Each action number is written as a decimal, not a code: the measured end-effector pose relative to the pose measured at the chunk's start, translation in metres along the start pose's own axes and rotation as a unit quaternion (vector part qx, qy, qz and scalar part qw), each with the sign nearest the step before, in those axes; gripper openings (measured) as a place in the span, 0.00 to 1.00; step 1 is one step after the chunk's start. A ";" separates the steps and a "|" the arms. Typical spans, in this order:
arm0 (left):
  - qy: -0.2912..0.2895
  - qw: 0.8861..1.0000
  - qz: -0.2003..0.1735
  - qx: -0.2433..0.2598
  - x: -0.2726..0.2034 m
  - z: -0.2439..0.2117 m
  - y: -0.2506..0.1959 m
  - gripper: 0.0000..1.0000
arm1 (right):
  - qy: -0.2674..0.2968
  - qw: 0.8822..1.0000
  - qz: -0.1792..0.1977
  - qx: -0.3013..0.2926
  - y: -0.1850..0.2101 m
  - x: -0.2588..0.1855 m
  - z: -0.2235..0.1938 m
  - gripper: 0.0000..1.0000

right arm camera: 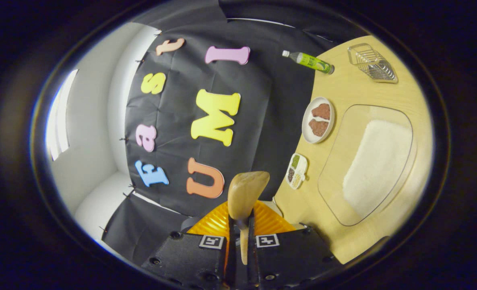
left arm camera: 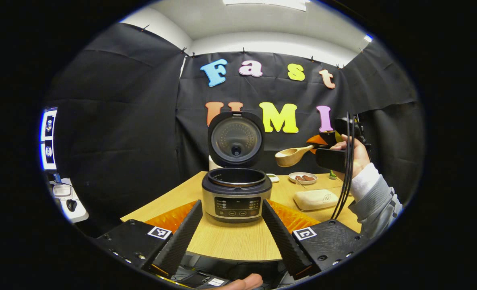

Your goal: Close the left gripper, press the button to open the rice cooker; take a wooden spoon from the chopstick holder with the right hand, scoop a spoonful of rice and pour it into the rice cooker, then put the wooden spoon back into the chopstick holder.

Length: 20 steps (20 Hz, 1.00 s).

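The rice cooker (left arm camera: 236, 193) was seen standing on the wooden table (left arm camera: 238, 241) with its lid (left arm camera: 236, 139) raised upright, the inner pot open to the air. The left gripper (left arm camera: 231, 229) was held low in front of it, its fingers spread wide apart with nothing between them.

The wooden spoon (left arm camera: 291, 156) was carried by the right gripper (left arm camera: 321, 146), up in the air to the right of the cooker's lid and above the table. In the right gripper view the handle (right arm camera: 243, 241) was seen clamped between both fingers of the right gripper (right arm camera: 240, 225), which were drawn close together on it, the bowl (right arm camera: 244, 191) jutting forward. Whether rice lay in the bowl could not be told.

The spoon was judged light and stiff, with a smooth finish that might twist in a narrow grip — the handle, taken well back from the bowl, seemed the proper hold. Loose grains would spill at any tilt, so a level carry was thought needed.

A container of white rice (right arm camera: 377, 161) was seen on the table, with a plate (right arm camera: 318, 120) nearby. The chopstick holder could not be picked out with certainty.
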<state>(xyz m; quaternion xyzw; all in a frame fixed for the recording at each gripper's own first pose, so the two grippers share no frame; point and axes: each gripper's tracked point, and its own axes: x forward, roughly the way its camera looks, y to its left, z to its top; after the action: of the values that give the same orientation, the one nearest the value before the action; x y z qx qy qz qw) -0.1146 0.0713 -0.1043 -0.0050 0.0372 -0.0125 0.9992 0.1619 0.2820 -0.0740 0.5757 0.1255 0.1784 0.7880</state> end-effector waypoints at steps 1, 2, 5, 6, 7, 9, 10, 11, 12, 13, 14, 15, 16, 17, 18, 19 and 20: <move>-0.002 1.000 0.002 -0.004 -0.002 0.001 0.005 0.94 | 0.004 1.000 0.001 -0.017 0.006 0.008 -0.013 0.16; -0.004 1.000 0.005 -0.007 -0.004 0.001 0.010 0.94 | 0.010 0.999 0.002 -0.036 0.012 0.014 -0.024 0.16; -0.007 1.000 0.013 -0.015 -0.010 0.001 0.024 0.94 | 0.012 0.995 -0.001 -0.103 0.029 0.024 -0.049 0.16; -0.008 1.000 0.015 -0.016 -0.011 0.003 0.026 0.94 | 0.011 0.992 -0.002 -0.129 0.034 0.026 -0.055 0.16; -0.010 1.000 0.018 -0.016 -0.012 0.003 0.029 0.94 | 0.009 0.987 -0.002 -0.158 0.040 0.029 -0.060 0.16; -0.013 0.999 0.027 -0.018 -0.015 0.006 0.037 0.94 | 0.003 0.976 0.002 -0.218 0.050 0.033 -0.067 0.14; -0.013 0.999 0.028 -0.019 -0.016 0.005 0.038 0.94 | 0.002 0.971 0.003 -0.239 0.053 0.034 -0.072 0.16; -0.013 0.999 0.029 -0.019 -0.015 0.003 0.038 0.94 | 0.004 0.966 0.002 -0.257 0.053 0.035 -0.077 0.14; -0.012 0.999 0.031 -0.019 -0.015 0.003 0.039 0.94 | 0.009 0.963 0.002 -0.269 0.054 0.037 -0.083 0.14; -0.011 0.999 0.031 -0.018 -0.015 0.002 0.040 0.94 | 0.013 0.960 0.001 -0.280 0.052 0.038 -0.087 0.15; -0.010 0.999 0.031 -0.017 -0.015 0.001 0.041 0.94 | 0.018 0.957 -0.001 -0.291 0.051 0.039 -0.091 0.15; -0.010 0.999 0.034 -0.016 -0.015 0.000 0.042 0.94 | 0.019 0.953 -0.005 -0.301 0.050 0.039 -0.095 0.15; -0.010 0.999 0.036 -0.017 -0.017 -0.001 0.042 0.94 | 0.021 0.949 -0.006 -0.313 0.050 0.039 -0.098 0.16; -0.012 0.999 0.036 -0.017 -0.020 0.000 0.042 0.95 | 0.022 0.945 -0.008 -0.327 0.050 0.039 -0.101 0.16; -0.014 0.999 0.035 -0.018 -0.021 0.000 0.042 0.95 | 0.020 0.940 -0.008 -0.342 0.050 0.039 -0.102 0.16; -0.014 0.999 0.034 -0.019 -0.022 0.000 0.043 0.95 | 0.019 0.934 -0.009 -0.357 0.050 0.038 -0.106 0.16; -0.014 0.999 0.033 -0.019 -0.023 0.000 0.045 0.95 | 0.017 0.927 -0.009 -0.373 0.052 0.037 -0.109 0.16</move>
<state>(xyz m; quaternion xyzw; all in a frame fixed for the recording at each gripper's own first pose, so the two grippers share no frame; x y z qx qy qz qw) -0.1368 0.1164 -0.1031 -0.0229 0.0239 0.0215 0.9992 0.1447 0.4057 -0.0577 0.2355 0.0683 0.2154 0.9452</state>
